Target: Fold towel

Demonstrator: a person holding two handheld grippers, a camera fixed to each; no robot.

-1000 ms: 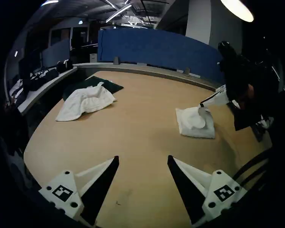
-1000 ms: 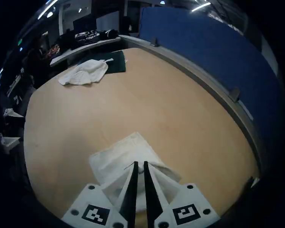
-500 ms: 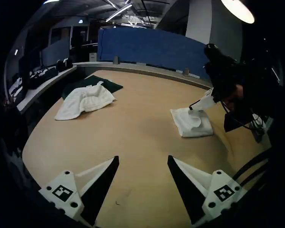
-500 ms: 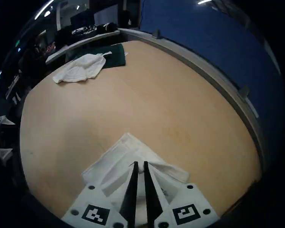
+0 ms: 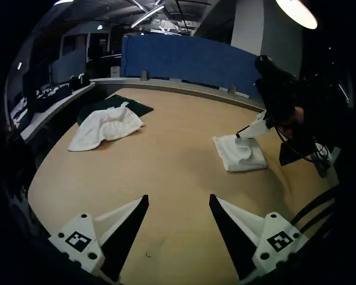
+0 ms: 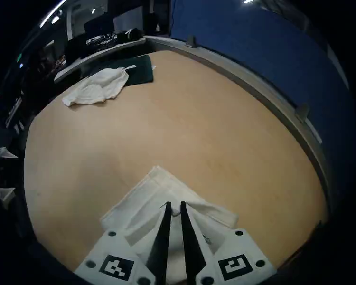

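Two grippers, two white towels, one dark green cloth, all on one pale wooden counter (image 5: 178, 142). Left gripper (image 5: 178, 197): hangs over the near edge of the counter, its fingers wide apart, nothing but bare wood between them. Right gripper (image 6: 175, 205): fingers close together with a narrow slit left between them, pinching a raised fold in the top layer of the folded towel (image 6: 135, 209). In the left gripper view that gripper slants down from the right, its tip at the towel's far edge, and a person's dark-clad arm (image 5: 292, 109) holds it. The folded towel is a compact rectangle of several layers. It lies flat on the right part of the counter, well apart from the left gripper. The second white piece, a crumpled towel (image 5: 107, 128), sits unfolded in a loose heap at the far left of the counter, well away from the folded one. It lies partly on the dark green cloth (image 5: 137, 105), which is spread flat beneath and behind it, one corner pointing right. One long blue partition (image 5: 192, 59) runs along the counter's far edge, with two small grey brackets at its base, one toward the left end (image 5: 143, 75) and one toward the right (image 5: 232, 89). One round lamp (image 5: 296, 12) glows overhead at upper right.
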